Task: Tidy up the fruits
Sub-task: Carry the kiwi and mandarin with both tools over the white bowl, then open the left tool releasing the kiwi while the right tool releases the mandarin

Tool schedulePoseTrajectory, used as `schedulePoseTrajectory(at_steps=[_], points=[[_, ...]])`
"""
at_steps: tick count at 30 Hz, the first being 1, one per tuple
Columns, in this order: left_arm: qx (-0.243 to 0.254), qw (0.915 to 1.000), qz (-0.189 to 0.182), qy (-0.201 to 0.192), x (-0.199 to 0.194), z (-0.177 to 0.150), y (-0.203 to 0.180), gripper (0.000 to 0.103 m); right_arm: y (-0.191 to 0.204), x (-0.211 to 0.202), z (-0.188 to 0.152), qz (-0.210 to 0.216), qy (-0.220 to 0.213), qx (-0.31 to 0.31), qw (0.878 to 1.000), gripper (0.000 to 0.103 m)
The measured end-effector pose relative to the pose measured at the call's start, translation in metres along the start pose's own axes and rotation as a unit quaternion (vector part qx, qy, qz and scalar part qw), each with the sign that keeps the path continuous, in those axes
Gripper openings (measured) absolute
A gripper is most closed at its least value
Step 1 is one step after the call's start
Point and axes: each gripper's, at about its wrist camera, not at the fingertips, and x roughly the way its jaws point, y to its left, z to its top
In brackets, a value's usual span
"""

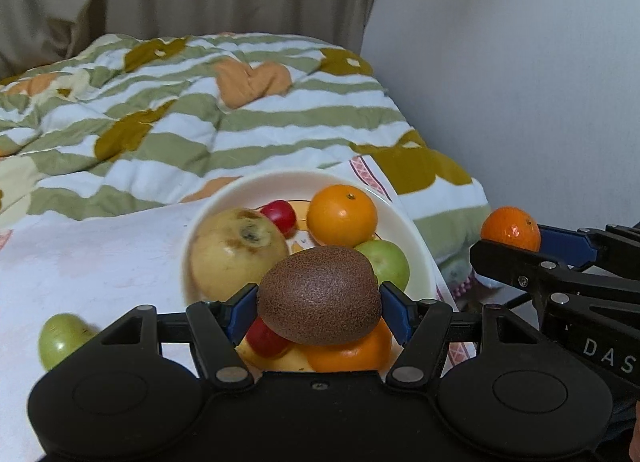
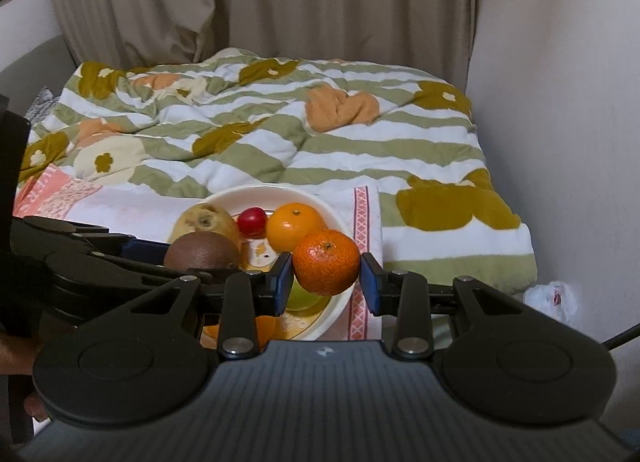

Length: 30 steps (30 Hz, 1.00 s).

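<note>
Where lettering shows, right gripper reads "DAS"

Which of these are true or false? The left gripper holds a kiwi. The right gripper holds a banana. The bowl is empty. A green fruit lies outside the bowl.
1. The left gripper holds a kiwi. True.
2. The right gripper holds a banana. False: it is shut on a mandarin.
3. The bowl is empty. False: several fruits lie in it, among them an orange.
4. A green fruit lies outside the bowl. True: it sits on the cloth.
</note>
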Motion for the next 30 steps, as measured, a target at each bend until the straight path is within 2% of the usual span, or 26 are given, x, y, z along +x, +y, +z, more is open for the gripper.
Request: schedulePoseTrajectory(at_steps=[5,9,12,18,27,29,30], points=[[0.016,0.9998,0.002,0.009,0.014,0.003,-0.005,0.07,-0.005,0.011,0.0,-0.008,0.01,0.007,1.0,0.051],[0.019,0.9998,-0.002,-0.001,0.011,0.004,-0.003,0.083,-0.009,0.014,-0.001,-0.014,0.014,0.015,1.0,0.051],[0.017,0.9998,-0.005,-0.001,0.006,0.003,0.002,0.089,-0.012,0.015,0.001,-0.016,0.014,0.018,1.0,0.051],[0.017,0.9998,0.005,-0.01,-0.017,-0.009,0.015,0.091,-0.011,0.018,0.005,-0.012,0.016,0.01,1.0,0.051],[-0.01,0.9989,0.031,-0.033,-0.047,-0.018,0.041,0.091,-0.002,0.041,0.016,0.006,0.021,-0.009,1.0,0.051],[-0.016,0.9984,0.037,-0.039,-0.053,-0.02,0.045,0.092,-0.001,0.05,0.017,0.007,0.022,-0.011,1.0,0.051],[-0.018,0.9981,0.041,-0.042,-0.055,-0.021,0.047,0.096,-0.001,0.055,0.017,0.006,0.023,-0.013,1.0,0.051]])
